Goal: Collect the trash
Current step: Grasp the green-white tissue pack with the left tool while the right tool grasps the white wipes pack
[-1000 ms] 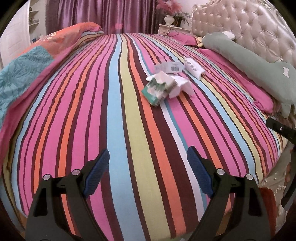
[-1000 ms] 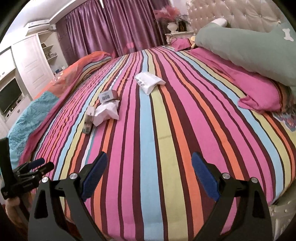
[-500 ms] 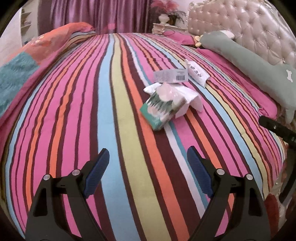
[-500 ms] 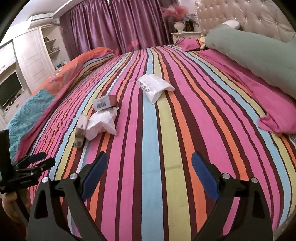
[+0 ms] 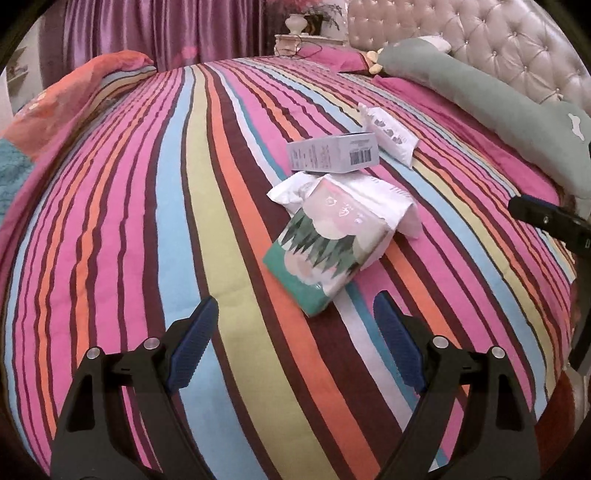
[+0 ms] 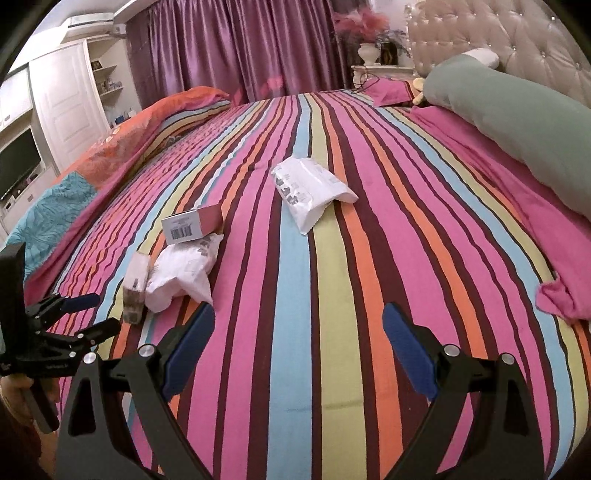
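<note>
Trash lies on the striped bed (image 5: 147,221). A green and white tissue pack (image 5: 317,254) lies just ahead of my left gripper (image 5: 295,325), which is open and empty. A crumpled white wrapper (image 5: 369,192) lies against the pack. Behind it are a small barcode box (image 5: 332,153) and a white plastic packet (image 5: 391,133). In the right wrist view my right gripper (image 6: 299,332) is open and empty above the bed, with the packet (image 6: 310,188) ahead, the box (image 6: 192,225), the wrapper (image 6: 181,273) and the pack (image 6: 135,288) to the left.
A long grey-green pillow (image 5: 498,96) and pink pillows (image 6: 554,229) lie along the tufted headboard (image 5: 480,33) on the right. An orange quilt (image 6: 147,140) is bunched at the left. Purple curtains (image 6: 236,48), a nightstand with a vase (image 6: 369,62) and a white wardrobe (image 6: 62,107) stand beyond.
Both grippers have moved forward over the bed. The tissue pack is much closer to my left gripper, and the white packet is closer to my right gripper. Both stay open.
</note>
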Demonstrator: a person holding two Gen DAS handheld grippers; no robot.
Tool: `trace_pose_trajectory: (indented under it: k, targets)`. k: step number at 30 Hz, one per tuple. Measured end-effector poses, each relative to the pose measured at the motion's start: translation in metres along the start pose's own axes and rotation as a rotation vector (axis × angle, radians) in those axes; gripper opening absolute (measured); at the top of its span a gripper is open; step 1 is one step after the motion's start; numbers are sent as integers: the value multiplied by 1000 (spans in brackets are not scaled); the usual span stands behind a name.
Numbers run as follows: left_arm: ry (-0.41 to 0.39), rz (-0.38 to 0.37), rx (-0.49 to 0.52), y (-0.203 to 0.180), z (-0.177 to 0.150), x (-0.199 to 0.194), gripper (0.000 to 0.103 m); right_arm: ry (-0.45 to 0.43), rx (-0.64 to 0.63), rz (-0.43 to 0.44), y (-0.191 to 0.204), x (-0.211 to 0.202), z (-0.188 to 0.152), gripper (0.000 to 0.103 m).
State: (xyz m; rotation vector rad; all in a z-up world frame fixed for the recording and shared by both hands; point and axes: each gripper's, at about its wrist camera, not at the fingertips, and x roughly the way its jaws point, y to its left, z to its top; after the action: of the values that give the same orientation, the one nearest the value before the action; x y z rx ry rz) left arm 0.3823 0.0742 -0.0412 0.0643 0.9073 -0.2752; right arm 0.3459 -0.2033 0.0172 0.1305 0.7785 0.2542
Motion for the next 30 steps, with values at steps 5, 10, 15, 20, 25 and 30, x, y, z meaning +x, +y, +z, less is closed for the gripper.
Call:
trace_pose_trajectory:
  k: [5, 10, 15, 20, 25, 30]
  targets:
    - [5, -9, 25, 2, 8, 9, 84, 6, -2, -8, -1, 12, 7, 88]
    - [9, -36, 59, 9, 23, 16, 84, 9, -5, -18, -5, 25, 18, 88]
    - [22, -80, 85, 11, 33, 24, 84, 5, -18, -28, -5, 37, 32, 88]
    - [29, -81, 112, 9, 40, 36, 84, -6, -37, -45, -6, 52, 48, 88]
    - [35, -102, 70, 13, 41, 46, 84, -13, -57, -76, -10, 72, 66, 88]
    - [37, -121, 22, 18, 38, 56, 84, 3, -68, -75, -15, 94, 76, 88]
